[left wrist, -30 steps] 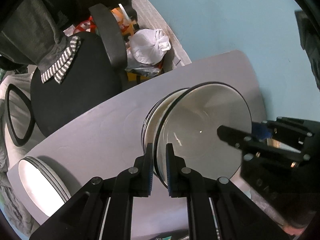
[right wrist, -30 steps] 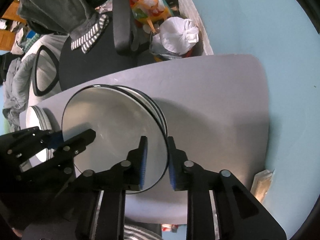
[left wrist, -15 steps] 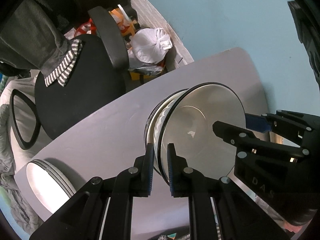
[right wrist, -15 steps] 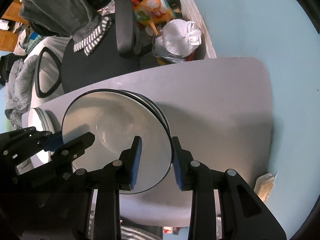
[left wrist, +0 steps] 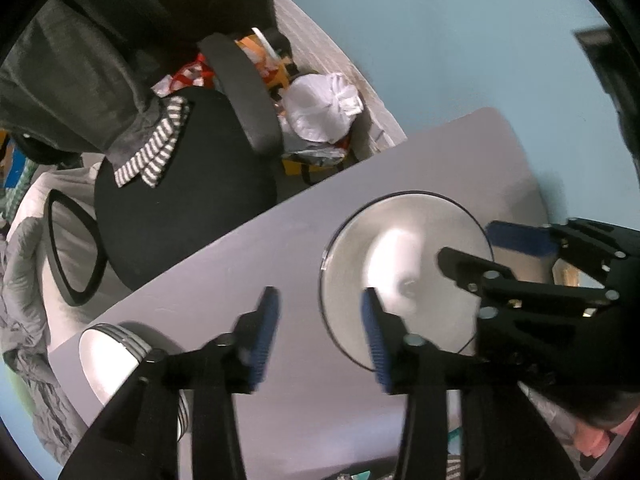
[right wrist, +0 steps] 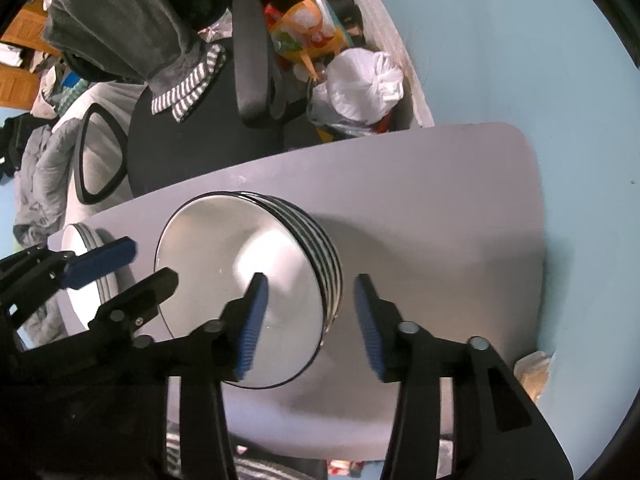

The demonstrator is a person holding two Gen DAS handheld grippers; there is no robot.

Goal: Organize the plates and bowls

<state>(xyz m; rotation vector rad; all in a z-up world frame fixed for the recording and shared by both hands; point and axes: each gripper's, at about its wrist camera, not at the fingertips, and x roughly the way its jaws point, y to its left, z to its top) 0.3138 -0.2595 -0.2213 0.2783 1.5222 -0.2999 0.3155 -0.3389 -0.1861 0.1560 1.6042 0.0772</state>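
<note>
A stack of white bowls with black rims (right wrist: 256,280) sits on the grey table (right wrist: 432,216); it also shows in the left wrist view (left wrist: 404,280). My right gripper (right wrist: 308,320) is open, its fingers straddling the stack's near rim without touching. My left gripper (left wrist: 320,336) is open and empty, just left of the bowl stack. A second stack of white plates (left wrist: 112,356) lies at the table's left end; in the right wrist view it (right wrist: 86,272) sits behind the left gripper.
A black office chair (right wrist: 208,132) with grey clothes on it stands behind the table. Bags of rubbish (right wrist: 356,84) lie by the blue wall. The table's right half (right wrist: 460,260) is bare; a plastic wrapper (right wrist: 532,368) lies past its right edge.
Both grippers have opened and let go of the top bowl, which now rests nested on the stack. The left gripper has drawn back to the left of the stack.
</note>
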